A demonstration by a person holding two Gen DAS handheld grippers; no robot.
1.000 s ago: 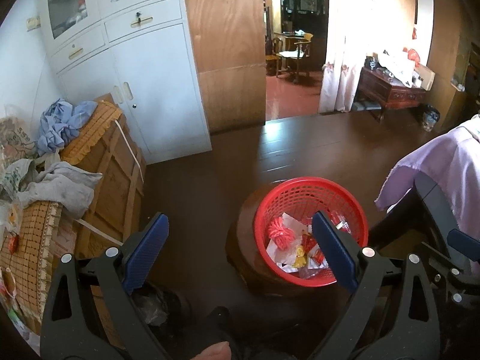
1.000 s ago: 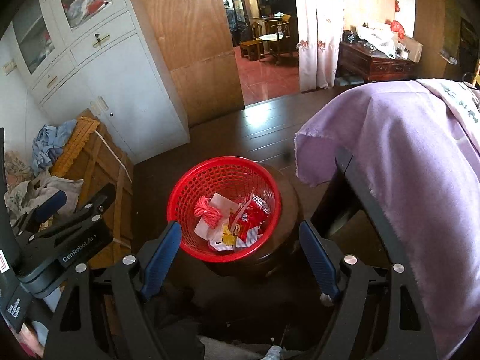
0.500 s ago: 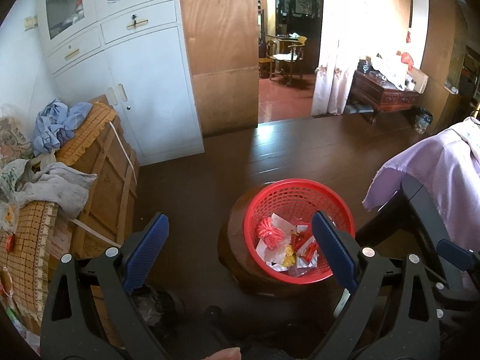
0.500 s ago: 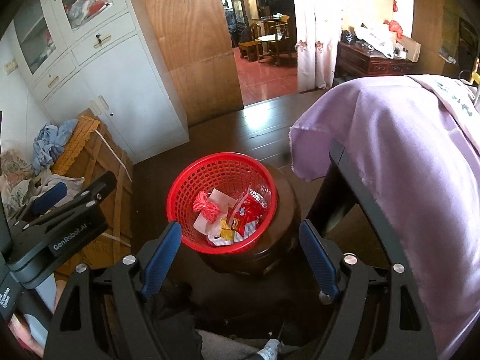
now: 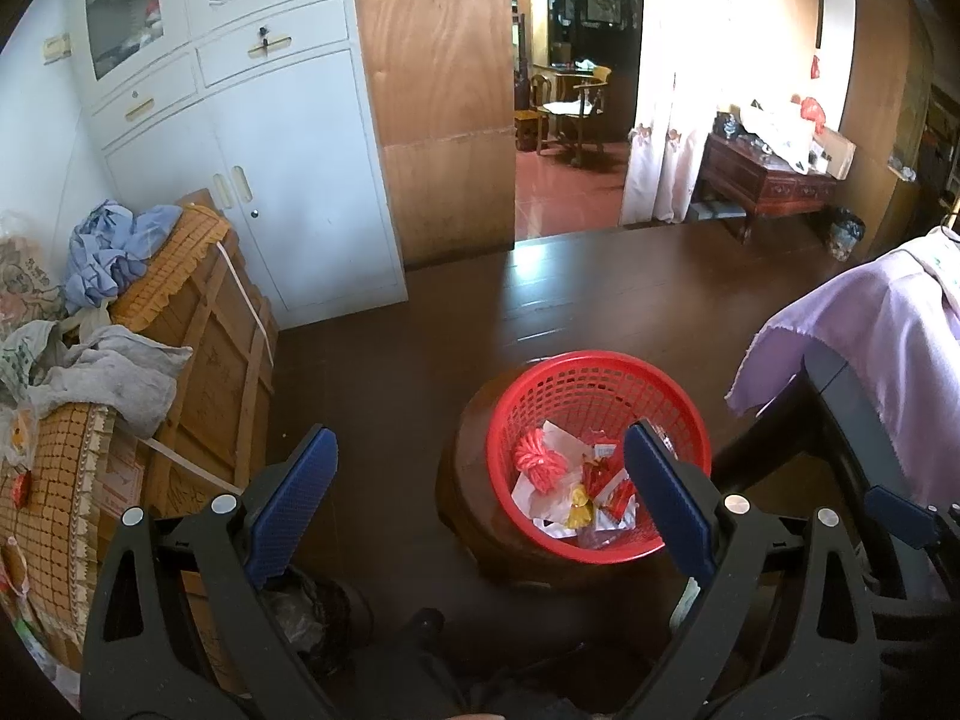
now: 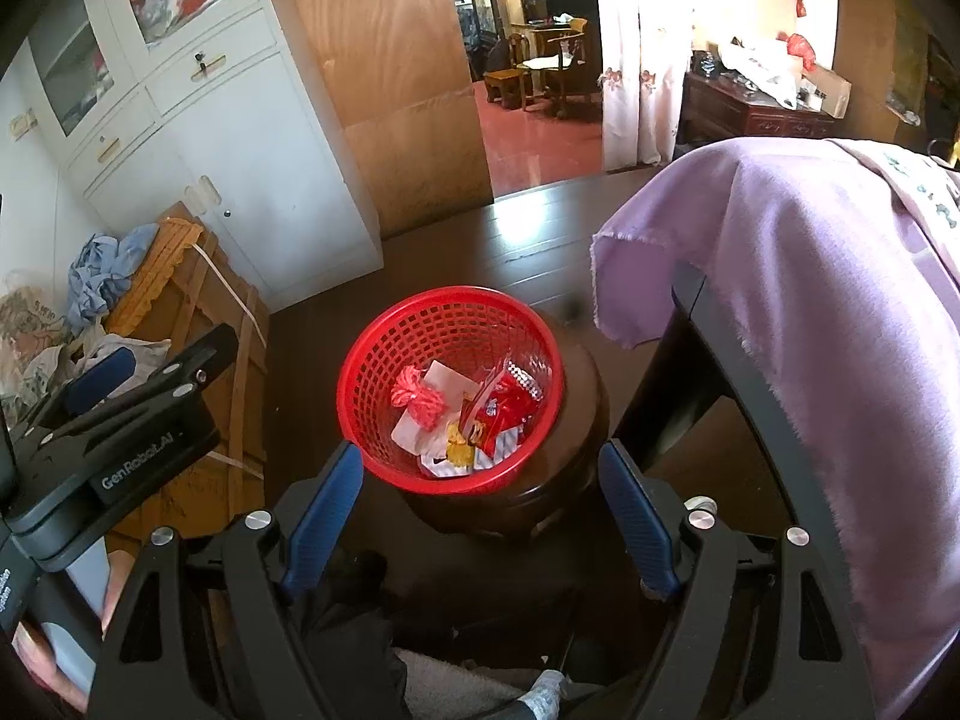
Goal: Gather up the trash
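A red mesh basket (image 5: 600,372) (image 6: 444,315) stands on a round dark wooden stool (image 5: 465,498) (image 6: 576,420). It holds trash: a pink-red tassel (image 5: 540,465) (image 6: 420,402), white papers and red and yellow wrappers (image 6: 498,414). My left gripper (image 5: 477,483) is open and empty, above and in front of the basket, its right finger overlapping the rim. My right gripper (image 6: 480,501) is open and empty, just in front of the basket. The left gripper's body shows at the left of the right wrist view (image 6: 120,438).
A table draped in a purple cloth (image 5: 870,330) (image 6: 810,300) stands at the right. A wooden crate (image 5: 222,330) with mats and crumpled clothes sits at the left, before a white cabinet (image 5: 270,150). Dark floor (image 5: 570,288) leads to an open doorway.
Both grippers have drawn back and up a little, so the basket sits lower and farther in view. Both stay open and empty. The basket's contents have not moved.
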